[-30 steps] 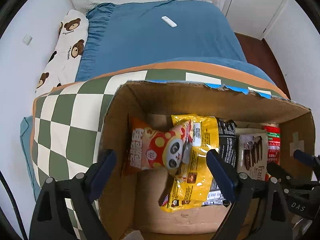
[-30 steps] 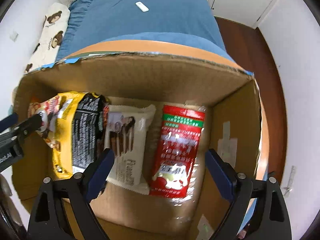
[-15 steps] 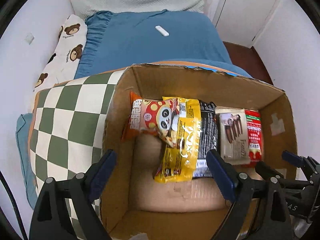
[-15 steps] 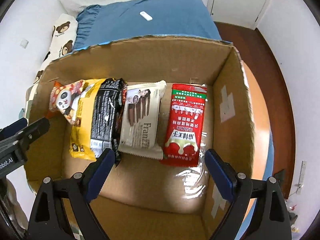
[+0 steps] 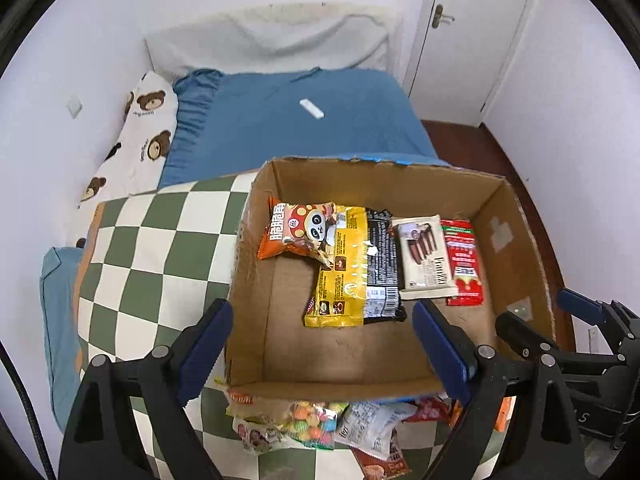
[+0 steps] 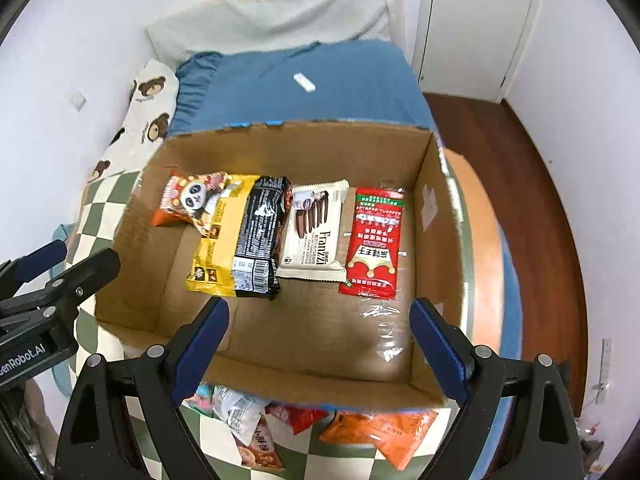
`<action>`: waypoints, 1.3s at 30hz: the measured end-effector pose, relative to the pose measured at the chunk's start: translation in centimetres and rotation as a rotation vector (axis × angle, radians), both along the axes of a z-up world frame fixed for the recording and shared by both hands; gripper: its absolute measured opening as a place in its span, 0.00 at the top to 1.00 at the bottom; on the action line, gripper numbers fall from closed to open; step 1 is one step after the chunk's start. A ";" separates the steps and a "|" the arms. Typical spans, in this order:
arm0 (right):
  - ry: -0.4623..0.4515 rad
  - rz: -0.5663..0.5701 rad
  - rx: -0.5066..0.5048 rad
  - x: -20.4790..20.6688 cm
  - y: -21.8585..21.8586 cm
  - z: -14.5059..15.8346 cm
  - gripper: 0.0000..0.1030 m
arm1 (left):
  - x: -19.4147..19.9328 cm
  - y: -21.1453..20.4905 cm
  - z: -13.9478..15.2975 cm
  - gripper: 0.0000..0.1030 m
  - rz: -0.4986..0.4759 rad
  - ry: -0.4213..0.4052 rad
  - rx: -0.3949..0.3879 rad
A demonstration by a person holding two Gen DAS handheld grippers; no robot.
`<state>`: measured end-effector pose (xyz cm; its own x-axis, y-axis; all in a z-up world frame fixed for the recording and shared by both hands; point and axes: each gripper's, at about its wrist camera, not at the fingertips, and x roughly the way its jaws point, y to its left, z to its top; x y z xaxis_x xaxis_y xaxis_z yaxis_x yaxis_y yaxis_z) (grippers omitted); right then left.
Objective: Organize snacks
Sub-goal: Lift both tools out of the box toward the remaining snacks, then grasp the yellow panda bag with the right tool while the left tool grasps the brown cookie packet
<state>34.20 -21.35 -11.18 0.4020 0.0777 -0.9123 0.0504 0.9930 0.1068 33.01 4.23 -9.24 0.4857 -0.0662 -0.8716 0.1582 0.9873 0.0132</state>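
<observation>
Blue bed sheet, with a small white object, possibly a remote, lying on it. Bear-print pillow along the left wall. Pale blanket at the bed's head. White door; dark wooden floor. Green-and-white checked cloth.

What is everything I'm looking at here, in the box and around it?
Cardboard box: one, brown, open, on the checked cloth.
Panda snack bag: one, orange-red, far left in the box.
Yellow-and-black bag: one, overlapping the panda bag.
Franzzi wafer pack: one, white, middle of the row.
Red packet: one, rightmost in the row.
Loose snack packets: several, mixed colours, outside the box's near wall.
Checked cloth: one, green and white.
Bed: one, blue sheet.
Left gripper: open, empty.
Right gripper: open, empty.
</observation>
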 end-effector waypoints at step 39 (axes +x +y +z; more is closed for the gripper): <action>0.534 -0.322 0.456 -27.0 2.5 -23.1 0.29 | -21.2 5.9 -18.1 0.11 -0.006 0.503 0.132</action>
